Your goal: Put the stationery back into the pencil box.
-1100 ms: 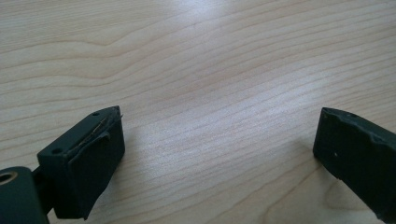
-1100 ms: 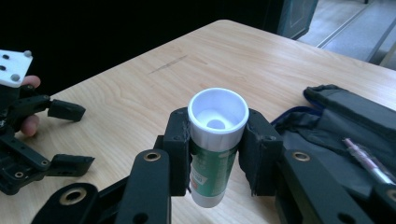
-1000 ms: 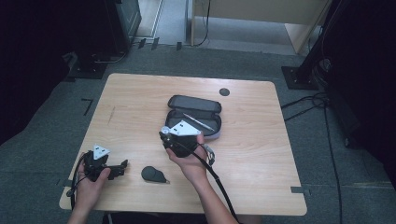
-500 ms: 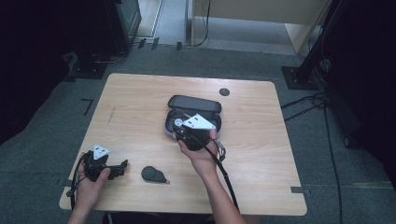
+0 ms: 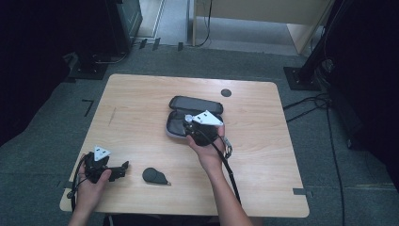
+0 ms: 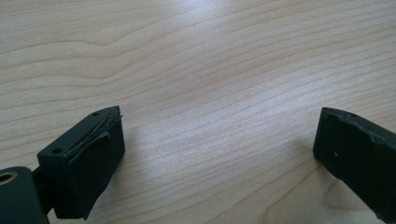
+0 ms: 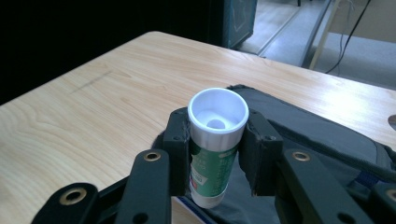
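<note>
Your right gripper (image 5: 190,123) has its fingers clamped on a small tube (image 7: 216,147), one black pad pressed against each side of it. The tube is round, with a green printed label and a white flared cap that faces the camera in the right gripper view. You hold it over the open case (image 5: 194,116), which lies near the middle of the surface (image 5: 263,155), a little toward the far edge. The case is a dark, soft-looking oval pouch with a zip rim, its lid folded back toward the far edge.

A small dark disc (image 5: 226,92) sits near the far edge, apart from the case. A flat black teardrop-shaped thing (image 5: 154,175) lies near the near edge, between your two hands.

The surface is pale wood with a flowing grain and rounded corners.

Your right wrist is bent over the case, cable trailing back along the forearm. Your left gripper (image 5: 123,167) rests low by the near left corner, fingers (image 6: 84,163) wide apart over bare wood.
</note>
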`<state>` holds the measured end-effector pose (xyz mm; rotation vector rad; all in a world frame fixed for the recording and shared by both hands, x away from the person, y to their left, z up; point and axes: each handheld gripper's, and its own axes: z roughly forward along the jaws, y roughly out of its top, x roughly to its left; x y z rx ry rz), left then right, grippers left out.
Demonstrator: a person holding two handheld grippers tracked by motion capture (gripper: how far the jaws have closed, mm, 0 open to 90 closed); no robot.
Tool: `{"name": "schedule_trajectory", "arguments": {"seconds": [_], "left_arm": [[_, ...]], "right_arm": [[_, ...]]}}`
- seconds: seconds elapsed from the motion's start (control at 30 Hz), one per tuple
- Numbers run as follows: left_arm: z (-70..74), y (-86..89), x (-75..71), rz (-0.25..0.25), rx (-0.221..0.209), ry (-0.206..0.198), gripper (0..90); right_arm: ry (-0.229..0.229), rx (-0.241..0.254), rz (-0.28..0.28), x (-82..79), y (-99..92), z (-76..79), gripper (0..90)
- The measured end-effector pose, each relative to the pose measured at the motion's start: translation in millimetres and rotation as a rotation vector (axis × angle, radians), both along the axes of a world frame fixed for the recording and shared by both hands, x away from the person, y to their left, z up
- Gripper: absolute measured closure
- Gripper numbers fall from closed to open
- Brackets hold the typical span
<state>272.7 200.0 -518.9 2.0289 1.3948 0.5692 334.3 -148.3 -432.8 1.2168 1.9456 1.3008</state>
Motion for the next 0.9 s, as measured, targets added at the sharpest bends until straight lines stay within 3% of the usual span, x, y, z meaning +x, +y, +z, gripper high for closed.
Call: {"name": "schedule_trajectory", "arguments": {"seconds": [0.23,0.57,0.9], "left_arm": [[0.0,0.0,0.0,-0.001,0.000,0.001,2.3],[0.0,0.0,0.0,0.000,0.000,0.001,2.3],[0.0,0.0,0.0,0.000,-0.001,0.001,2.3]], "right_arm": [[0.023,-0.015,-0.034,14.6,2.0,-16.0,65.8],[0.062,0.000,-0.029,27.7,12.6,-34.5,65.7],[0.082,-0.003,-0.021,33.3,11.3,-39.0,65.2]]}}
